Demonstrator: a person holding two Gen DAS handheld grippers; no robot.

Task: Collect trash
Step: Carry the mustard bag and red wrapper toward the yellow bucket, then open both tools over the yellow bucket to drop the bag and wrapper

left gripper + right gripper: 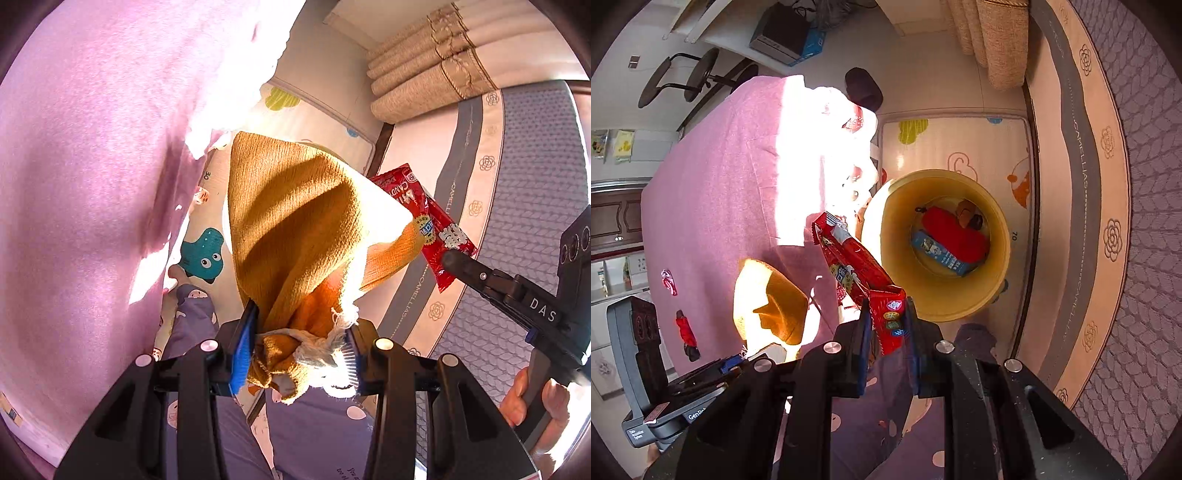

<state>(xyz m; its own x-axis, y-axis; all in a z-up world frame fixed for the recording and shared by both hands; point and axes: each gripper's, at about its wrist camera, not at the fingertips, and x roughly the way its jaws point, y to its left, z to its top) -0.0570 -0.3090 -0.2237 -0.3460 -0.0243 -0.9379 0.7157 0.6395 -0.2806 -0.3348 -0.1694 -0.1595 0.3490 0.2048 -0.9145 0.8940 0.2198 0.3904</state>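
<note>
Mustard knitted cloth (291, 229) clamped in left gripper (301, 354), red candy wrapper (857, 266) pinched by right gripper (886, 332), held beside yellow bin (997, 295)

The cloth (295, 229) is mustard yellow knit with a white frayed edge. The wrapper (857, 266) is red with white and blue print and small coloured badges. The bin (945, 295) is pale yellow; inside lie a red item (955, 232) and a blue-and-white carton (940, 254). The sheet (85, 184) is pink-purple. The mat (207, 254) is cream with a teal creature and yellow-green and orange shapes. The bedcover (1145, 258) is grey-lilac with a leaf-like quilting, bordered in peach and grey with outlined flowers. The curtain (424, 85) is beige. Both grippers are black, their jaws padded blue.
</note>
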